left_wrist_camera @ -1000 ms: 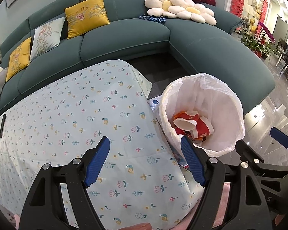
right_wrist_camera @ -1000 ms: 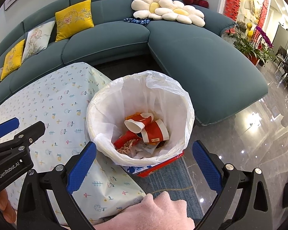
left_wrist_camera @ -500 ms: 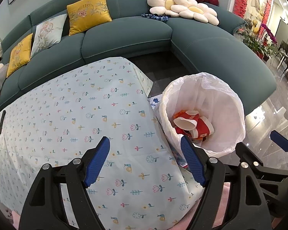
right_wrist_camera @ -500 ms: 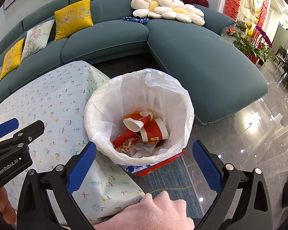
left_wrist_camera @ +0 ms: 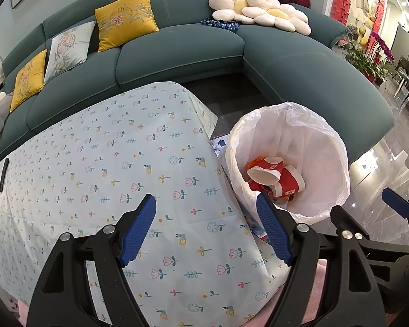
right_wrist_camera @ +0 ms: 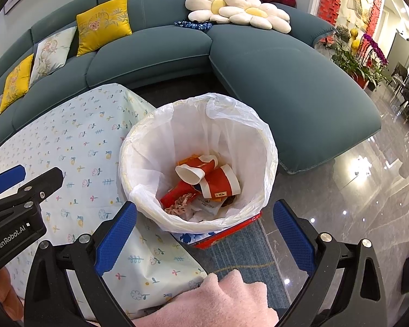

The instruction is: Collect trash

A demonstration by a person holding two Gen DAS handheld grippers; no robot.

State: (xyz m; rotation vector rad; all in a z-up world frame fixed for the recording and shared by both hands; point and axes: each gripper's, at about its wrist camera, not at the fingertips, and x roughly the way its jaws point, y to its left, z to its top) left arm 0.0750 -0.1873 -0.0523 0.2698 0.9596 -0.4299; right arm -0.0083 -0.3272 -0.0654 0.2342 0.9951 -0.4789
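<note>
A bin lined with a white plastic bag (right_wrist_camera: pixel 248 125) stands on the floor beside the table; it also shows in the left wrist view (left_wrist_camera: pixel 327 141). Inside lie crushed red paper cups (right_wrist_camera: pixel 218 182), wrappers and other trash, and the cups show in the left wrist view (left_wrist_camera: pixel 275 177). My left gripper (left_wrist_camera: pixel 205 229) is open and empty above the floral tablecloth (left_wrist_camera: pixel 109 163), left of the bin. My right gripper (right_wrist_camera: pixel 204 234) is open and empty, in front of and above the bin's near rim.
A teal sectional sofa (right_wrist_camera: pixel 272 62) curves behind the table and bin, with yellow cushions (right_wrist_camera: pixel 103 24) and flower pillows (right_wrist_camera: pixel 237 11). Dark remotes (left_wrist_camera: pixel 2 174) lie at the table's left edge. Glossy floor (right_wrist_camera: pixel 354 204) lies to the right, and a blue rug (right_wrist_camera: pixel 245 256) under the bin.
Both grippers drifted slightly; the view of the table and bin shifted a little. Both stayed open and empty.
</note>
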